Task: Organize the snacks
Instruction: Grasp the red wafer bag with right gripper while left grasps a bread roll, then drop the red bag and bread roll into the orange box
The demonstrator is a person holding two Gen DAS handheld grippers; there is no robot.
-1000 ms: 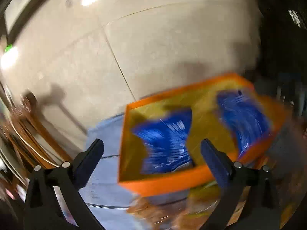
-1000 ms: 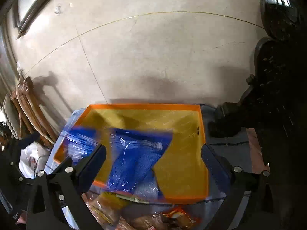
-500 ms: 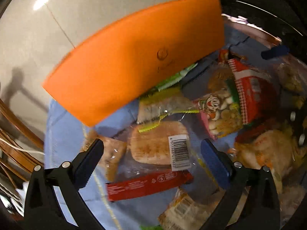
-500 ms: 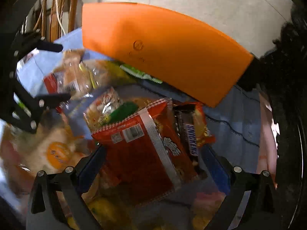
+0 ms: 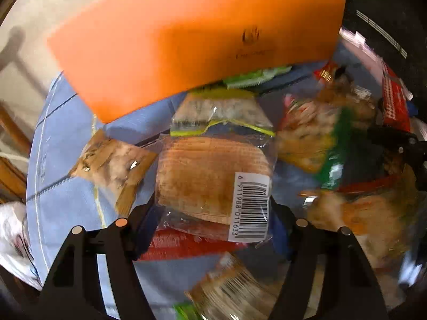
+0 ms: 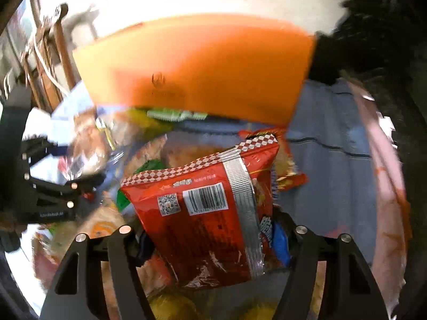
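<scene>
Both jaws closing: left around bread packet (image 5: pixel 213 178) (barcoded), right around red bag (image 6: pixel 202 213).

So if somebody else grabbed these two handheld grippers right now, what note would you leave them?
Left gripper: jaws closing around the clear-wrapped bread packet; grip not confirmed.
Right gripper: jaws closing around the red snack bag; same caution.
Orange box stands just behind the snack pile on the blue cloth.
Done: both grippers are down at their picks.
Left: finish the grips, carry both to the box, then clear the remaining loose snacks.
</scene>
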